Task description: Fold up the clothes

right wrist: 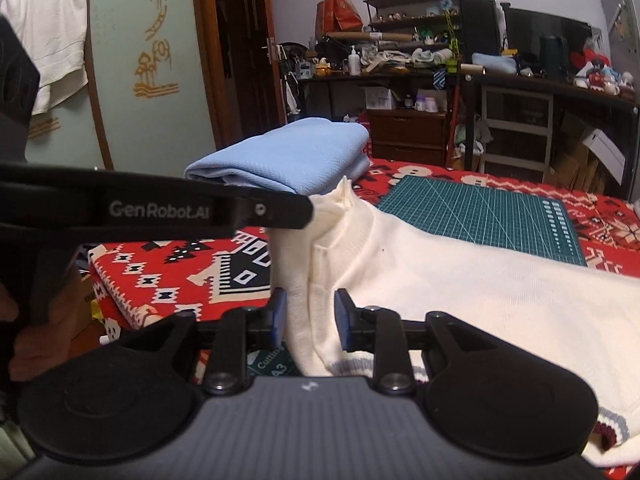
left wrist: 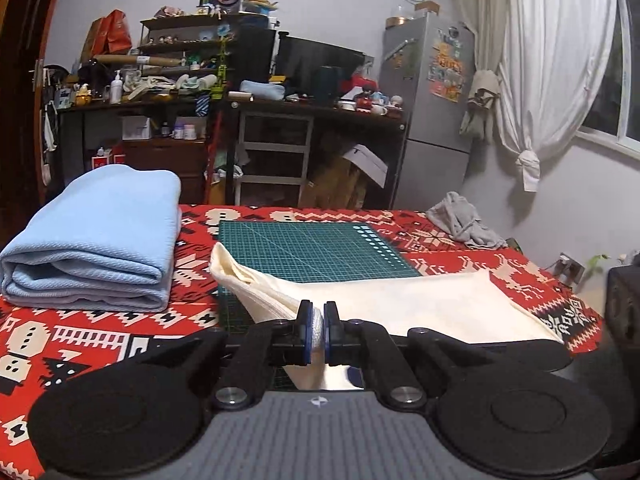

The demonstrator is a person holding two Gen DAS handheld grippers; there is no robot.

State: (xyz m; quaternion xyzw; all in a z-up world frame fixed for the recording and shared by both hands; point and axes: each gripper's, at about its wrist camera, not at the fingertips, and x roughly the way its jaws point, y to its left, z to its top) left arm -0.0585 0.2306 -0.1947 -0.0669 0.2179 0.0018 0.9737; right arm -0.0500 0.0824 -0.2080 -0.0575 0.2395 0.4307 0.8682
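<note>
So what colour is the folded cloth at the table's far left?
Light blue, with a fine woven texture; clearest in the left wrist view.

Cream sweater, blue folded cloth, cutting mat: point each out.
cream sweater (right wrist: 460, 280), right wrist view, flat body panel.
blue folded cloth (left wrist: 104, 216), left wrist view, top layer.
cutting mat (left wrist: 312, 248), left wrist view, bare grid.

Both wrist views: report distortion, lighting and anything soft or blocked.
Left wrist view: strong fisheye bend, dark vignette corners, dim indoor light; left gripper pinching the cream garment is sharp. Right wrist view: same bend; the left gripper's arm blocks the left-middle; right gripper is sharp.
</note>
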